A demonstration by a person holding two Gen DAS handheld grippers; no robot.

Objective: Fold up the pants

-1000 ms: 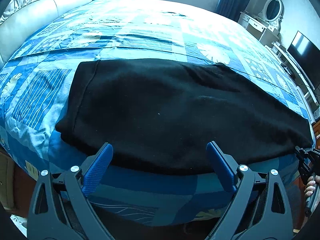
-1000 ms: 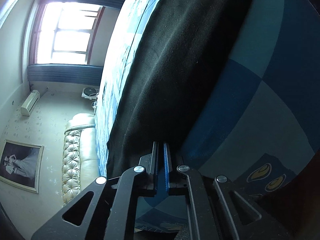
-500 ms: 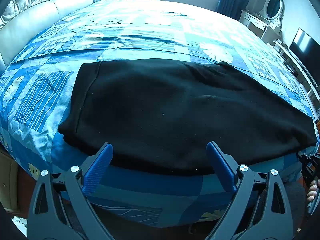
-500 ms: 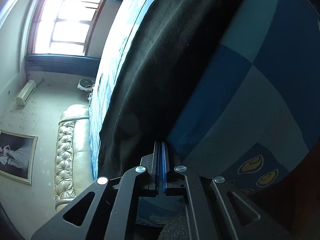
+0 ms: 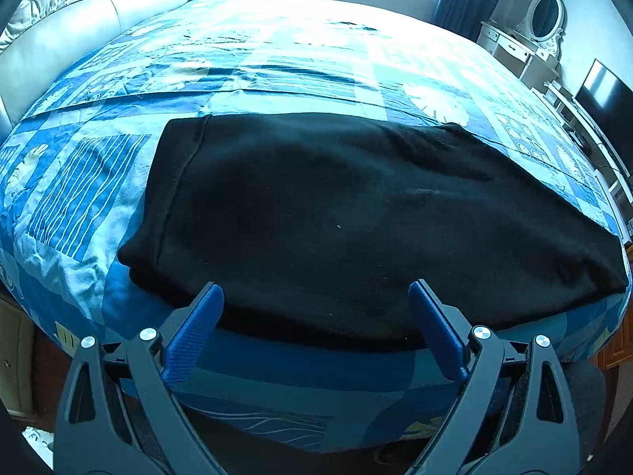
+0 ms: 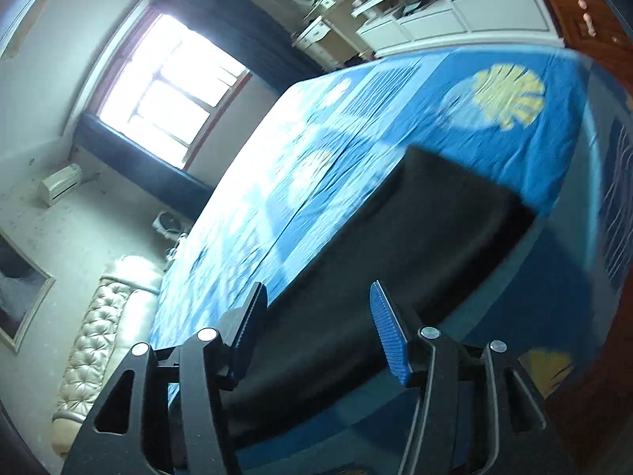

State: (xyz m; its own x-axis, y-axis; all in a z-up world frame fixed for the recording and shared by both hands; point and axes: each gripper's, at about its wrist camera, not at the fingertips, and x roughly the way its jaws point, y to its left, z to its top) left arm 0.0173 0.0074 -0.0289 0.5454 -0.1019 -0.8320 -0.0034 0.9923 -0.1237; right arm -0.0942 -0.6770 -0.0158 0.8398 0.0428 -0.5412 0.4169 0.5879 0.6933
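On the bed [image 5: 277,63], with its blue patchwork cover, the black pants [image 5: 356,229] lie spread flat near the front edge, folded lengthwise so both legs stack into one long dark band; the waistband end sits to the left in the left wrist view and the leg ends reach almost to the bed's right edge. A second ago the pants lay much the same, so the fabric itself has barely shifted.

What has changed is the right tool [image 6: 316,320]. A second ago its jaws were pressed together at the pants' near edge by the leg end; now it has pulled away and swung round, and its jaws are opening with nothing between them. The right wrist view is smeared by motion, so I cannot say for certain how far it stands from the cloth, but the pants [image 6: 395,257] show below and beyond the fingers, apart from them. It no longer shows at the right edge of the left wrist view, where it sat before.

The left tool [image 5: 316,308] has hardly moved: it hangs over the near edge of the pants with its jaws spread wide, gripping nothing.

This looks like a release after straightening or tugging the leg end. The lengthwise fold appears done; the crosswise fold, bringing leg ends toward the waistband, is probably what remains, and both tools are free for it.
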